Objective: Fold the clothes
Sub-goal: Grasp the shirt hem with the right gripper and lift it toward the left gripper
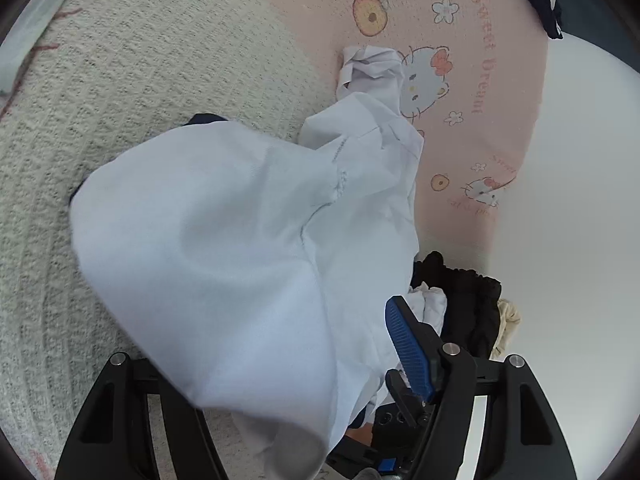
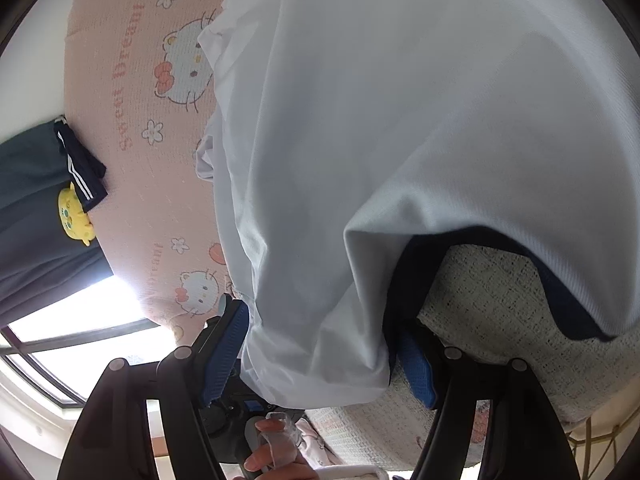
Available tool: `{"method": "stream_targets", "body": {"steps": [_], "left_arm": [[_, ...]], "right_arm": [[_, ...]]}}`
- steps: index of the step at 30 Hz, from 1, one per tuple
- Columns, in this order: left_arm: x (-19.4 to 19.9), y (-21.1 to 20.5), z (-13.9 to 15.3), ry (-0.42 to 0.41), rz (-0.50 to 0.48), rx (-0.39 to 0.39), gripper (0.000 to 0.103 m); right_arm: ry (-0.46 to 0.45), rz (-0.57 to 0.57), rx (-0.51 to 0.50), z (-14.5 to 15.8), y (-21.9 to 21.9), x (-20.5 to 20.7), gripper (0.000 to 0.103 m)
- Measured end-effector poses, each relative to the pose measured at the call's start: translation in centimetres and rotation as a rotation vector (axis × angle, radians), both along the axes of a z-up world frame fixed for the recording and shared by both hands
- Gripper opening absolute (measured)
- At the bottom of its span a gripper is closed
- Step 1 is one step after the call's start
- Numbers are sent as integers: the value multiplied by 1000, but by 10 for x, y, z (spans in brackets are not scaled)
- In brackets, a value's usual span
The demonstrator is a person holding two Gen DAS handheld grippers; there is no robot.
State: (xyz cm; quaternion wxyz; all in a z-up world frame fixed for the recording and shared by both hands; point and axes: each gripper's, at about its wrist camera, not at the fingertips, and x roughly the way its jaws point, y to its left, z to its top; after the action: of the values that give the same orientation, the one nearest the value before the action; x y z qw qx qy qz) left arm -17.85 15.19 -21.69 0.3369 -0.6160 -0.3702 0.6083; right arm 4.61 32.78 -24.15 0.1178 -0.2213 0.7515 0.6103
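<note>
**Shirt up off the bed between two grippers**

Shirt (image 1: 220, 240) cloth, pale with navy trim (image 2: 560, 288) inside its edge, fills most of both views. It hangs above a cream blanket (image 1: 140, 60) that lies next to a pink blanket (image 1: 460, 60) printed with cartoon cats and flowers. One crumpled end of the shirt (image 1: 372, 68) rests on the pink blanket, touching a cat print.

In the left wrist view the shirt drapes across the left gripper (image 1: 288, 320). Its right-hand blue pad (image 1: 408, 348) is bare, with the cloth's edge just beside it. The other pad is buried under the fabric, so I cannot tell whether this gripper is clamped or merely carrying the cloth. The jaws stand wide apart.

In the right wrist view a thick bunch of the shirt (image 2: 400, 120) sits in the right gripper (image 2: 316, 320). The bunch fills the gap and touches both blue pads (image 2: 226, 344), so the jaws are set wide and closed on the bundle. From there the cloth billows away, and its navy-lined edge hangs free over the cream blanket. A hand (image 2: 276, 452) grips the handle at the bottom of that view.

A heap of dark clothes (image 1: 468, 300) lies at the bed's edge, near the left gripper. A navy garment with white stripes (image 2: 80, 168) sits at the far rim of the pink blanket, with a yellow toy (image 2: 74, 212) touching it. A bright window (image 2: 80, 320) shows beyond the bed.
</note>
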Motion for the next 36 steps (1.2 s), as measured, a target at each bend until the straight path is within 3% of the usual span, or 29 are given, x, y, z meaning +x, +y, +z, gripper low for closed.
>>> {"method": "stream_targets", "body": {"steps": [5,7,9,12,15,21,24,26,28,32,36], "left_arm": [[-8,4,-5,-55,55,56,68],[-11,8,-7,-71,43,58,68],[-13,11,-7,-83,31,48,68],[-15,12,-9,-110,32,52,68],[-16,9,-12,-143,61,65,68],[-14,11,-8,-124,70,15,65],[-13,9,-10,-138,80,-11,53],[-14,6,-11,-134,82,-45,33],[-14,4,-11,-124,81,-82,19],[-13,-1,-4,-86,72,-111,9],[-10,1,13,13,35,-154,7]], "right_arm": [[12,-16,-1,-1,5,-2,71],[-8,-12,7,-3,6,0,65],[-41,-7,11,-6,9,8,36],[-76,-3,10,-11,11,17,17],[-93,13,28,-10,10,14,16],[-228,167,270,16,7,-8,16],[-287,232,382,28,2,-16,16],[-307,256,421,32,0,-19,16],[-315,275,439,34,0,-20,16],[-304,297,425,35,4,-16,11],[-271,298,405,40,7,-7,9]]}}
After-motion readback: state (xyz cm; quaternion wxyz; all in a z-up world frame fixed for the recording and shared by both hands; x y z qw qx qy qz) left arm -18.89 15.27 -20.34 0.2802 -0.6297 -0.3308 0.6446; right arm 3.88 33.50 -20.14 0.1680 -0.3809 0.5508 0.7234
